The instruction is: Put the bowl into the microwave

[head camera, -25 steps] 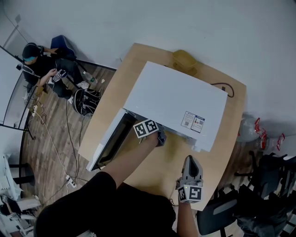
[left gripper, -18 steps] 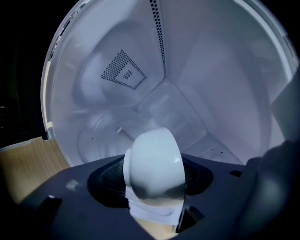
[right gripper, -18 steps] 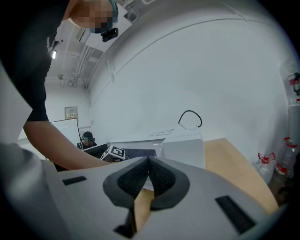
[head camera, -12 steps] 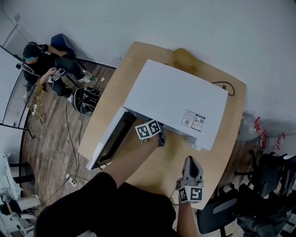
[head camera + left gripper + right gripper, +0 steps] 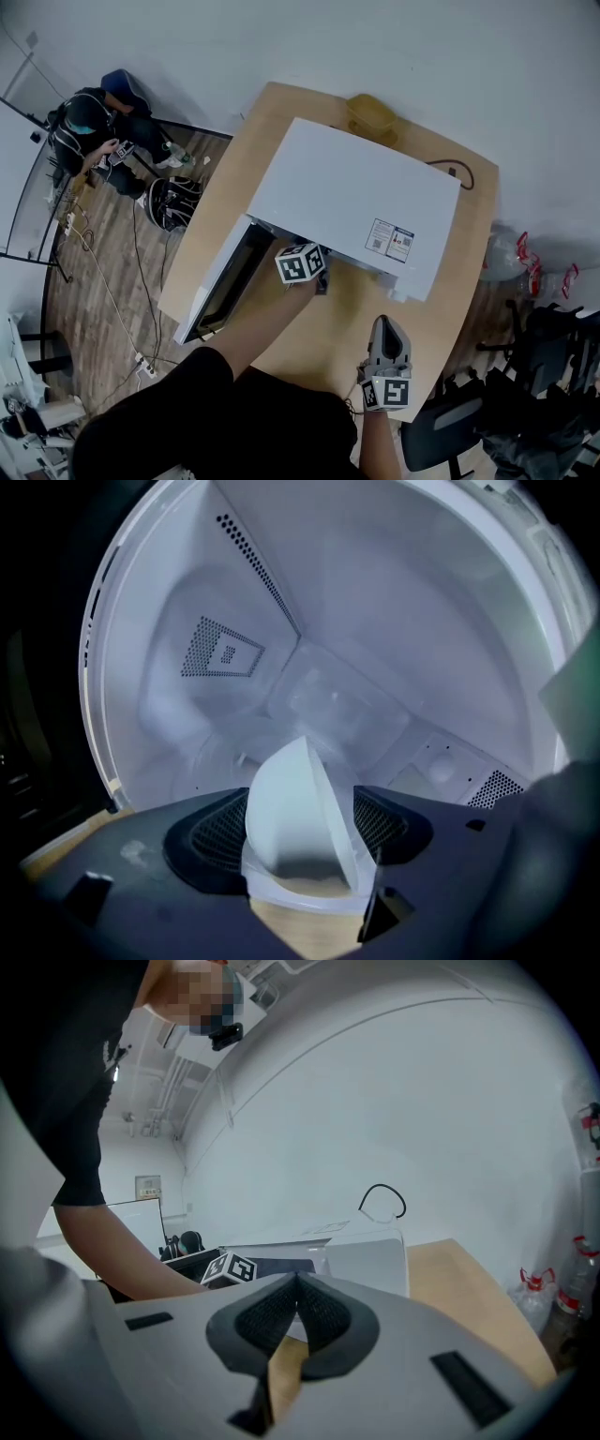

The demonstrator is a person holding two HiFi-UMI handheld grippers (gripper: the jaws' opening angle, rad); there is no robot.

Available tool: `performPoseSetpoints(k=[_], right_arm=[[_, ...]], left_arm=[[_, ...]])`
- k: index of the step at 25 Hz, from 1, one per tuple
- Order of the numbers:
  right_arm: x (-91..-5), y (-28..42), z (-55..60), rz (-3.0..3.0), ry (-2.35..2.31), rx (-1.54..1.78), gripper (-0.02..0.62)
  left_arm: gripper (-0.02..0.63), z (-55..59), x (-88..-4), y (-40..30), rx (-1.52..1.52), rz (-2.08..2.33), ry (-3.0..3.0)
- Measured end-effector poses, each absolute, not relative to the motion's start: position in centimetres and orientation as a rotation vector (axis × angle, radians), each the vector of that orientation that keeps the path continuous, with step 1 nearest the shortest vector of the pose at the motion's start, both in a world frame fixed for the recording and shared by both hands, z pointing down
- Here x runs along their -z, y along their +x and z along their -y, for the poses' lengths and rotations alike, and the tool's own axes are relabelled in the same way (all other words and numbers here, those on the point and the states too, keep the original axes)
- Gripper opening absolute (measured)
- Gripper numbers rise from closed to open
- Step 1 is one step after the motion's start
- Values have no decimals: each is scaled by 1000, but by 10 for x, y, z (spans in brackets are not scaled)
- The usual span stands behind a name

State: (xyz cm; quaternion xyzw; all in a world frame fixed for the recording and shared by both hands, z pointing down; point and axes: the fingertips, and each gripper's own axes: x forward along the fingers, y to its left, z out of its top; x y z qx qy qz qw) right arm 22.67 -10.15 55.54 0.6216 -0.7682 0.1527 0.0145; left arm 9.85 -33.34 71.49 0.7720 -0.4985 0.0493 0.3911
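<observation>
The white microwave [image 5: 356, 211] stands on the wooden table [image 5: 450, 281] with its door [image 5: 220, 281] swung open to the left. My left gripper [image 5: 322, 279] reaches into the mouth; its tips are hidden under the top in the head view. In the left gripper view the white bowl [image 5: 295, 817] stands tilted between the dark pads [image 5: 211, 841], at the front of the white cavity [image 5: 309, 621]. These jaws have just been opening and no longer squeeze the bowl. My right gripper [image 5: 383, 325] hovers over the table's near edge, shut and empty, and its pads [image 5: 323, 1321] meet.
A yellow object [image 5: 370, 112] lies behind the microwave, and a black cable [image 5: 459, 178] loops at the back right. A person [image 5: 89, 127] sits on the floor far left among cables. A dark chair [image 5: 441, 431] and plastic bottles [image 5: 506, 262] stand right of the table.
My left gripper has rolled a little at the microwave's mouth. The right gripper has stayed put. The seated person has shifted slightly.
</observation>
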Motion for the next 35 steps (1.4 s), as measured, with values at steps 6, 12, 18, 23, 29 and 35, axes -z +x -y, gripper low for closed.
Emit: performPoseSetpoints(k=[6,12,18,23,29,35], right_arm=[[-553,220,102,2401,1916,-473,59],[-558,215,99,2373,1883,-462,60],[-560,209,101,2334,1842,-416,59],[-562,203,99,2318,1824,-424,60],[-566,201,92,2311,1809,-421,59],[-566,202,92,2304,1808,-438,60]], left_arm=[[331,339,-721,94,-173,1290,2005],[334,341,-722,95,-172,1279,2049],[353,342,-715,90,-72,1243,2041],[357,342,-719,82,-140,1283,2059],[362,344,-718,81,-164,1290,2097],[370,340,-712,76,-94,1278,2100]])
